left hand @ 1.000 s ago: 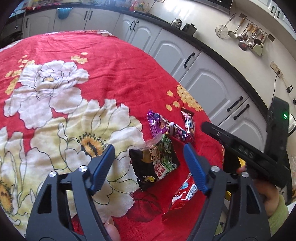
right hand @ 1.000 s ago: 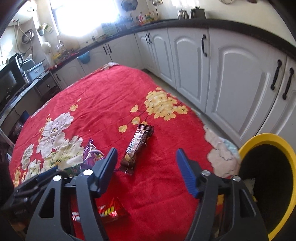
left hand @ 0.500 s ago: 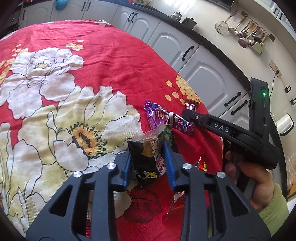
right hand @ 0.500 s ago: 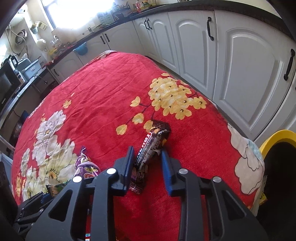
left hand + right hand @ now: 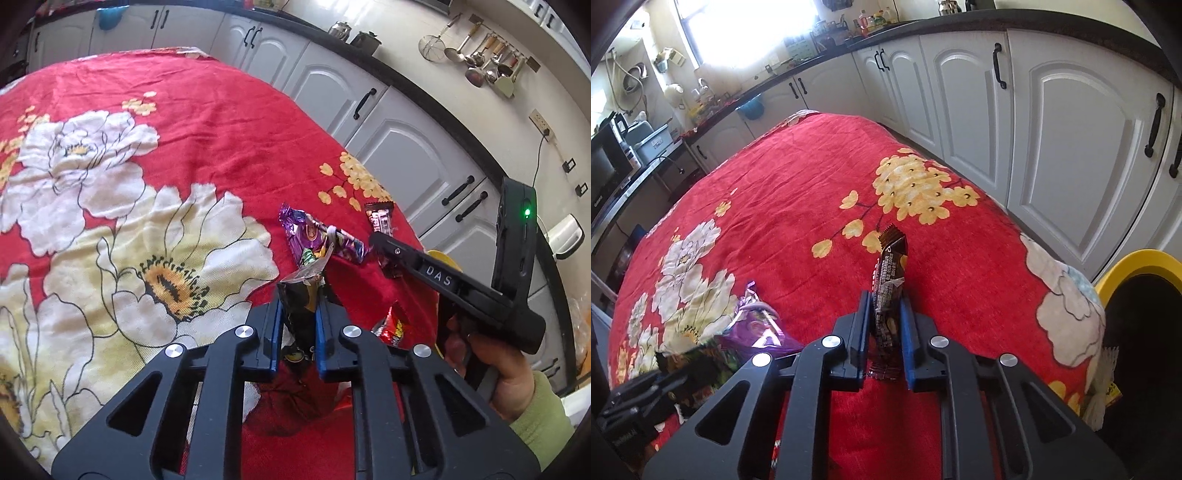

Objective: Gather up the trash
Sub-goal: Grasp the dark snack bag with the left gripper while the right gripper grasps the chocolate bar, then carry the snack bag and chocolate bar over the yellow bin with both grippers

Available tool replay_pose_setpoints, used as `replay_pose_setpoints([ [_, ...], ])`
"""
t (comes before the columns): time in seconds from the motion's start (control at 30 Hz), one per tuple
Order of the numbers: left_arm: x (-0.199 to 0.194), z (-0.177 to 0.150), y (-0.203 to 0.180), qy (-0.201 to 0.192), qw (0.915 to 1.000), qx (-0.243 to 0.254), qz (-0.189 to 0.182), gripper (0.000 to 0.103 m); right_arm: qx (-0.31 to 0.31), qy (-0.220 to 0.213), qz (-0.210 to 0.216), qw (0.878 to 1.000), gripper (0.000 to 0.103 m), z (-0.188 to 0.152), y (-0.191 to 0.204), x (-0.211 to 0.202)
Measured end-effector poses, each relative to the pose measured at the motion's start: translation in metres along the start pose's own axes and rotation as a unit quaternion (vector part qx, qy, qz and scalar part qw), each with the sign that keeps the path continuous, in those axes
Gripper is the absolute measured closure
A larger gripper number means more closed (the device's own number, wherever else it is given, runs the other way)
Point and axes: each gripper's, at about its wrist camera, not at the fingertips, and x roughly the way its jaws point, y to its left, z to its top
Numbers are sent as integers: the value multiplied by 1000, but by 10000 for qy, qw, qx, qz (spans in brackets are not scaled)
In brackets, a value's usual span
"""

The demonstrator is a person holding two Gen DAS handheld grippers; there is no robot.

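Both pairs of jaws are pinched on trash: the left gripper (image 5: 298, 332) holds a black snack packet (image 5: 300, 310) upright, and the right gripper (image 5: 884, 332) clamps a brown chocolate-bar wrapper (image 5: 888, 291) standing on end, its long axis pointing away along the fingers. The yellow-rimmed bin (image 5: 1137, 266) sits off the table's edge to the right, so the right hand looks nearer. A purple wrapper (image 5: 321, 238) and a red one (image 5: 393, 326) lie on the red floral cloth (image 5: 221, 122).

Four wrappers (image 5: 320, 239), two tongs (image 5: 298, 321)
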Motion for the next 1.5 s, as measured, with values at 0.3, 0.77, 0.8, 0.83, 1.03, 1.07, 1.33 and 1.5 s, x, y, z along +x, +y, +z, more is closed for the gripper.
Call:
replay_pose_setpoints([
  [0.3, -22, 10, -9, -282, 9995, 104, -32, 95, -1, -247, 33, 9997, 89, -5, -5, -30],
  [0.77, -45, 13, -41, -635, 9972, 381, -130, 95, -34, -676, -7, 9977, 89, -19, -17, -88],
  [0.8, -46, 13, -44, -661, 9969, 409, -138, 95, -17, -699, -13, 9976, 89, -20, -20, -91],
  [0.83, -47, 13, -46, -682, 9966, 437, -144, 95, 6, -736, -23, 9973, 89, -21, -23, -96],
  [1.03, -50, 11, -65, -745, 9954, 569, -213, 95, 178, -893, -101, 9958, 89, -26, -42, -120],
  [1.07, -50, 10, -70, -756, 9950, 604, -231, 95, 206, -921, -119, 9955, 89, -28, -46, -124],
  [1.33, -48, 6, -104, -815, 9919, 910, -343, 95, 415, -1103, -283, 9926, 88, -39, -76, -152],
  [1.5, -42, 2, -126, -783, 9898, 1110, -420, 94, 527, -1185, -377, 9908, 88, -43, -93, -163],
])
